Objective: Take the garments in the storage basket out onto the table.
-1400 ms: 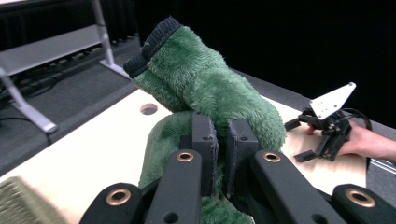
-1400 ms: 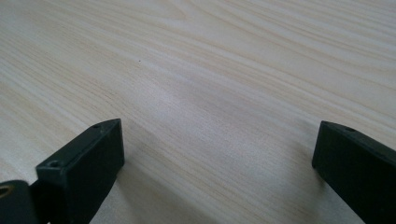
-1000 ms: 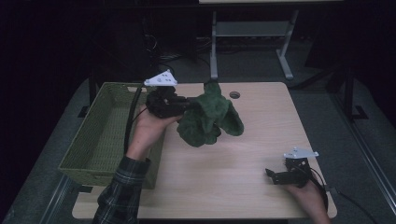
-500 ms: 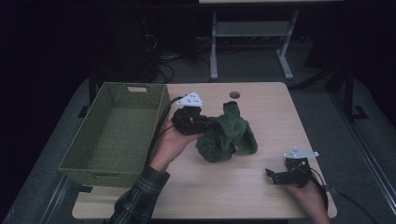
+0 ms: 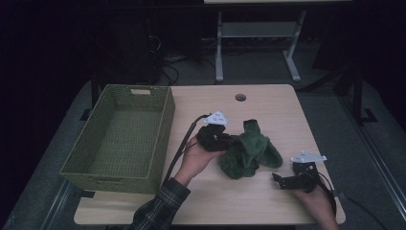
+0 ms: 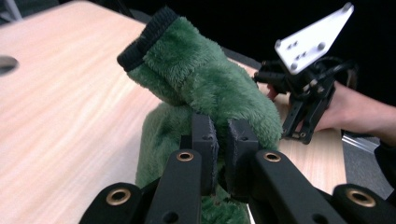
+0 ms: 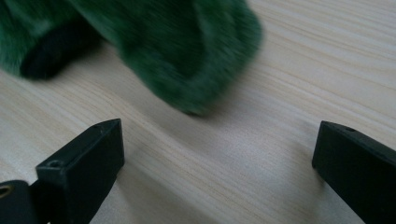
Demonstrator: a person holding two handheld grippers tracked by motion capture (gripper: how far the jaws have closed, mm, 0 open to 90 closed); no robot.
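At the surface's [image 5: 268,103] near edge, toward five o'clock, the right gripper [image 5: 283,181] rests with jaws spread wide on nothing. Just past it, mid-surface, the green fleece garment [image 5: 249,151] lies bunched; the left gripper [image 5: 229,142] at its nine o'clock has its jaws clamped on a fold. Farther off at ten o'clock sits the green woven basket [image 5: 158,139].

one green plush garment [image 5: 249,151] is lying just beside the left gripper [image 5: 229,142]. one woven basket [image 5: 119,136] is standing behind it. two grippers are showing, the right gripper [image 5: 277,178] near the garment.
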